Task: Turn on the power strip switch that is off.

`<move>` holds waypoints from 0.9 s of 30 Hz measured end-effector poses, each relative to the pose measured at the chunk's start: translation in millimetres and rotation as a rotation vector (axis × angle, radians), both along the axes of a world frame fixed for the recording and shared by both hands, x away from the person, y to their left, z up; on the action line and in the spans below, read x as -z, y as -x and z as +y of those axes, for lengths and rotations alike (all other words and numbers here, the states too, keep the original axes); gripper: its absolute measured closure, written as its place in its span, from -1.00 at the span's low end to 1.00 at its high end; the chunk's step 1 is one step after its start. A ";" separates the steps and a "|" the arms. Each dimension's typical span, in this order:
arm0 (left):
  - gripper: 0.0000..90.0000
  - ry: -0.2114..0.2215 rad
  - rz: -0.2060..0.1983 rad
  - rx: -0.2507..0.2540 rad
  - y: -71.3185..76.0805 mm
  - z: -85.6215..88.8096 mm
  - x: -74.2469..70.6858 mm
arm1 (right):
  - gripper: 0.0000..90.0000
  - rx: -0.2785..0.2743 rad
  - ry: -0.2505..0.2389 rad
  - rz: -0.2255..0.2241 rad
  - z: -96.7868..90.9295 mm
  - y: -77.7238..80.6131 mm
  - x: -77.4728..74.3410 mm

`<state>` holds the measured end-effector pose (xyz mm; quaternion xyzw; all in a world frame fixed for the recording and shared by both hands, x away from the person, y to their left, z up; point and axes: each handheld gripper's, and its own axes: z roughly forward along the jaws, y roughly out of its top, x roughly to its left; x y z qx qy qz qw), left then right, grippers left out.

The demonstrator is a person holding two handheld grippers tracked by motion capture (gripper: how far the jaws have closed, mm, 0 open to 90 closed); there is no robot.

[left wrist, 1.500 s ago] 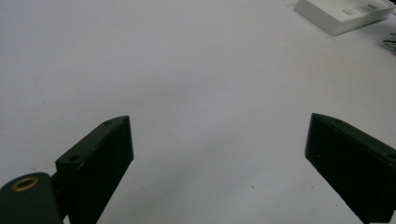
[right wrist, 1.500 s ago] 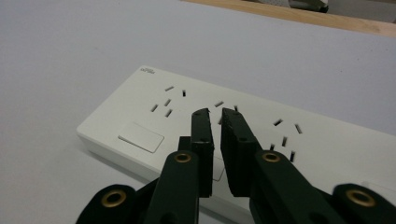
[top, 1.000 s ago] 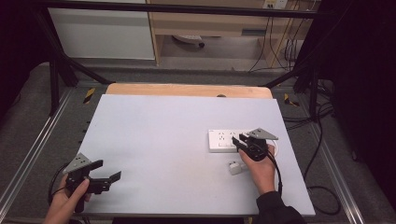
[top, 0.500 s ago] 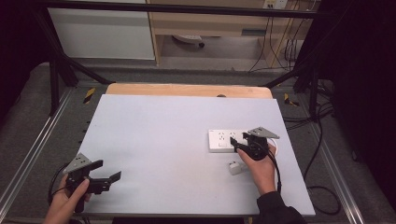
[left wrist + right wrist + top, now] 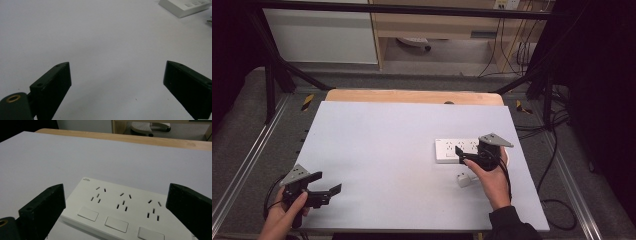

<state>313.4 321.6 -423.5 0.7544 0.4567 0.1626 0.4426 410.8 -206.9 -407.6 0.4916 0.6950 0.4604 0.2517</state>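
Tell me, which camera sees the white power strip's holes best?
The right gripper view: the power strip lies close, its sockets and switches clear. The high view shows it small; the left gripper view catches a corner.

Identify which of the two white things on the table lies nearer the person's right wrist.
The small white block, beside the wrist; the power strip lies farther up the table, larger.
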 end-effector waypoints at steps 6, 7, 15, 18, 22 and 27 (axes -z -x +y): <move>-0.82 -0.002 0.001 0.000 0.0 0.0 0.2 | -0.92 -0.006 -0.002 -0.035 -2.0 4.5 -8.8; -0.82 -0.002 0.002 0.000 -0.1 0.1 0.2 | -0.93 -0.011 -0.004 -0.043 -2.4 5.8 -10.5; -0.82 -0.003 0.003 -0.004 -0.2 0.0 0.3 | -0.92 -0.013 -0.006 -0.101 -5.7 19.0 -22.1; -0.83 -0.003 0.004 -0.004 -0.1 0.3 0.3 | -0.92 -0.011 0.002 -0.126 -7.9 25.2 -24.9; -0.83 -0.002 0.004 -0.001 -0.2 -0.1 0.5 | -0.90 -0.007 0.003 -0.139 -12.4 32.1 -26.9; -0.83 -0.003 0.003 0.001 -0.1 0.0 0.3 | -0.88 -0.008 0.006 -0.150 -19.7 41.0 -28.8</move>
